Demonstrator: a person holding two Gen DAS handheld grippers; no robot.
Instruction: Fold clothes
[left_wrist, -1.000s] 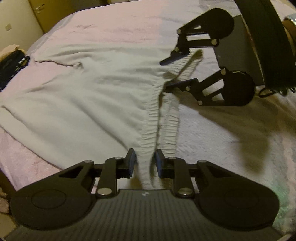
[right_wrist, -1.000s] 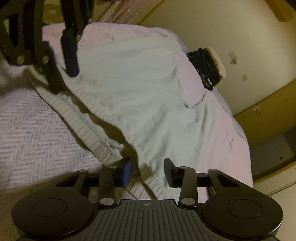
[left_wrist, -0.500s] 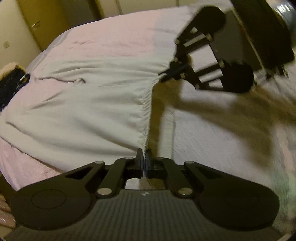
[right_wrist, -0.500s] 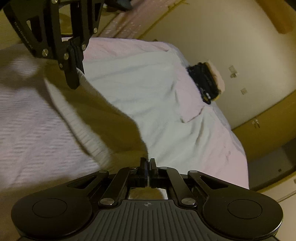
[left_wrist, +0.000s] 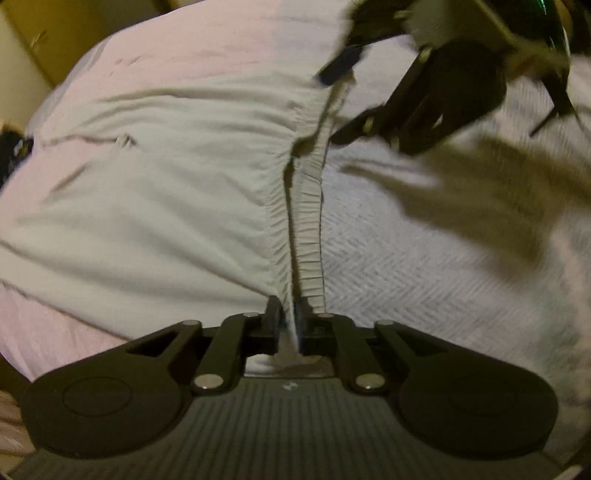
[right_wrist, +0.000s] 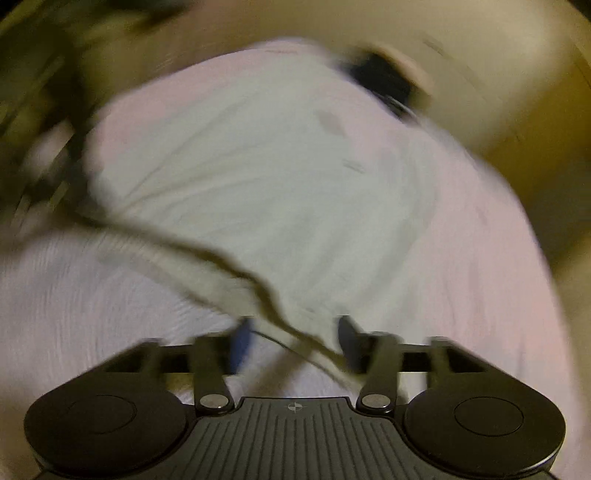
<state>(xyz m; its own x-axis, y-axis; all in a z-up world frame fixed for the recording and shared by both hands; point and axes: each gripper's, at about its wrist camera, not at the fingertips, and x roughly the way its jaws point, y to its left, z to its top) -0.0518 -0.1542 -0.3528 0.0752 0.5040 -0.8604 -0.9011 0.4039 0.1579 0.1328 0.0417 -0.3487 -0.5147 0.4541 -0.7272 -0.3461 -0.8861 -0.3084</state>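
Shorts (left_wrist: 155, 206) lying on bed (left_wrist: 424, 266) | we are pinching their waistband (left_wrist: 308, 221) in left hand-held gripper (left_wrist: 290, 325) | right hand-held gripper (right_wrist: 291, 339) gaping wide, blurred

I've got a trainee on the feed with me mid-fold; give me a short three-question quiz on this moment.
1. True or false: the left hand-held gripper is shut on the ribbed hem of the pale garment.
2. How does the right hand-held gripper stand? A) shut on the hem B) open, hem cloth between its fingers C) out of view
3. Fill in: the garment lies on a ___.

Key: 1 true; 2 B; 3 bed.
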